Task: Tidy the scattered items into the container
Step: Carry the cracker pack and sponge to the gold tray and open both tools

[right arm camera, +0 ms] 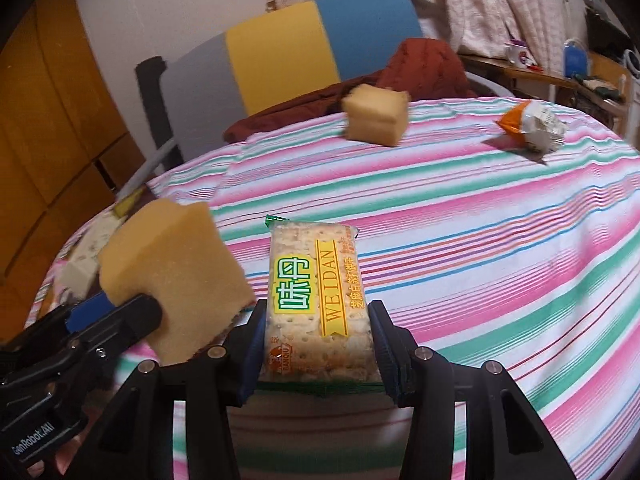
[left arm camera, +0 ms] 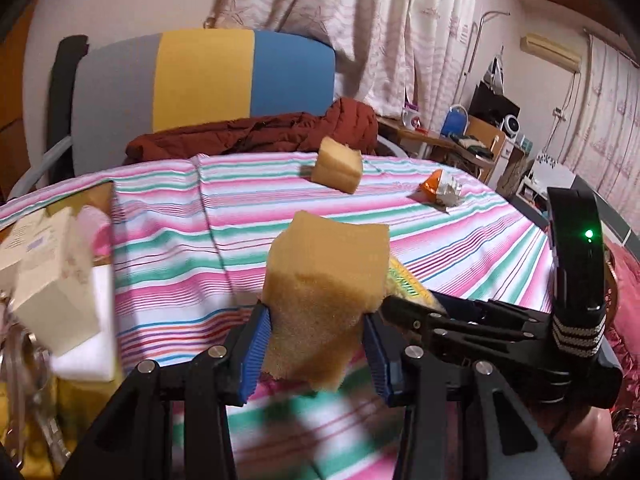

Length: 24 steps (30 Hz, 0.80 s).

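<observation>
My left gripper (left arm camera: 318, 344) is shut on a tan sponge block (left arm camera: 326, 280), held above the striped tablecloth (left arm camera: 160, 216). The same sponge (right arm camera: 176, 276) shows at the left of the right wrist view. My right gripper (right arm camera: 318, 344) is shut on a cracker packet (right arm camera: 316, 300) with green and yellow print, whose edge (left arm camera: 406, 284) peeks out beside the sponge in the left view. A second sponge block (left arm camera: 338, 164) (right arm camera: 376, 114) lies far back on the cloth. A crumpled orange and white wrapper (left arm camera: 440, 190) (right arm camera: 530, 124) lies to its right. At the left edge a container (left arm camera: 24, 432) holds boxes and clear items.
A chair (left arm camera: 204, 76) with grey, yellow and blue back stands behind the table, a dark red jacket (left arm camera: 256, 132) draped on its seat. A cream box (left arm camera: 52, 276) sits on top of the container's contents. Shelves and clutter (left arm camera: 492, 128) fill the far right.
</observation>
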Each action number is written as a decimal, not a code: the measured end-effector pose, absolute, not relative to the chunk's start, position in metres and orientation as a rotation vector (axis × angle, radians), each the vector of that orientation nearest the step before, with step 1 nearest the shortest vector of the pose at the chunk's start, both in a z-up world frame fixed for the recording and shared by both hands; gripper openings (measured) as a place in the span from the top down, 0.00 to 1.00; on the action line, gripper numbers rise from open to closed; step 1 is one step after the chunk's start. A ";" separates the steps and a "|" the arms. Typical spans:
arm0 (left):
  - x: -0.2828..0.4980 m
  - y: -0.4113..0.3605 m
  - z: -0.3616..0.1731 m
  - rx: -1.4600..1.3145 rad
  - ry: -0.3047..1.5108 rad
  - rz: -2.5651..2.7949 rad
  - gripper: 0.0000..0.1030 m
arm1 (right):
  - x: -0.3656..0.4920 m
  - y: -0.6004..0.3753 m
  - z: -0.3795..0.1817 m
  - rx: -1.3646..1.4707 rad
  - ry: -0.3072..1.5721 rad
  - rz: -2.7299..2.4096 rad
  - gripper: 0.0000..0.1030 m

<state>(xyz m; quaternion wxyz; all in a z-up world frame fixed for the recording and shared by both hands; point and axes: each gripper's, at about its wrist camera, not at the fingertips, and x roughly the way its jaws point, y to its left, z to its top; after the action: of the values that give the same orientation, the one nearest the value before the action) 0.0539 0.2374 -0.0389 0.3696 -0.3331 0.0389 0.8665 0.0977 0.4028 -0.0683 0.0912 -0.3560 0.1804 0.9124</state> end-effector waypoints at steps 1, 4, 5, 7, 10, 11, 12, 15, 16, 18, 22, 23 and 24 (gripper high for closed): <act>0.057 0.232 -0.036 -0.840 0.098 2.230 0.57 | 0.097 0.395 -0.064 -1.057 0.526 2.734 0.52; 0.065 0.214 -0.027 -0.794 0.099 2.274 0.57 | 0.094 0.368 -0.051 -1.048 0.442 2.798 0.52; 0.066 0.205 -0.023 -0.782 0.082 2.291 0.57 | 0.092 0.360 -0.046 -1.044 0.420 2.815 0.52; 0.066 0.187 -0.016 -0.775 0.030 2.317 0.57 | 0.089 0.348 -0.038 -1.036 0.422 2.854 0.52; 0.065 0.164 -0.007 -0.764 -0.026 2.354 0.57 | 0.084 0.328 -0.026 -1.030 0.419 2.908 0.52; 0.065 0.155 -0.002 -0.752 -0.039 2.373 0.57 | 0.083 0.322 -0.023 -1.028 0.413 2.924 0.52; 0.066 0.148 0.001 -0.741 -0.048 2.387 0.57 | 0.081 0.315 -0.019 -1.023 0.403 2.942 0.52; 0.066 0.123 0.012 -0.707 -0.091 2.432 0.57 | 0.074 0.295 -0.012 -1.020 0.380 2.995 0.52; 0.066 0.114 0.015 -0.699 -0.109 2.448 0.57 | 0.072 0.287 -0.010 -1.025 0.380 3.014 0.52; 0.064 0.091 0.020 -0.683 -0.157 2.494 0.57 | 0.066 0.274 -0.007 -1.039 0.364 3.045 0.52; 0.059 0.046 0.024 -0.669 -0.225 2.614 0.57 | 0.056 0.245 -0.010 -1.099 0.305 3.111 0.52; 0.055 0.034 0.024 -0.682 -0.244 2.648 0.57 | 0.052 0.237 -0.011 -1.121 0.288 3.132 0.52; 0.051 0.024 0.023 -0.696 -0.264 2.678 0.56 | 0.048 0.230 -0.011 -1.137 0.272 3.152 0.52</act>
<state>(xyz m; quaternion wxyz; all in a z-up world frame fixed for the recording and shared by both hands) 0.0506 0.0236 0.0227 0.1801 -0.2463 -0.0933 0.9477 0.0483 0.2303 -0.0115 -0.1101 -0.3362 0.0805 0.9318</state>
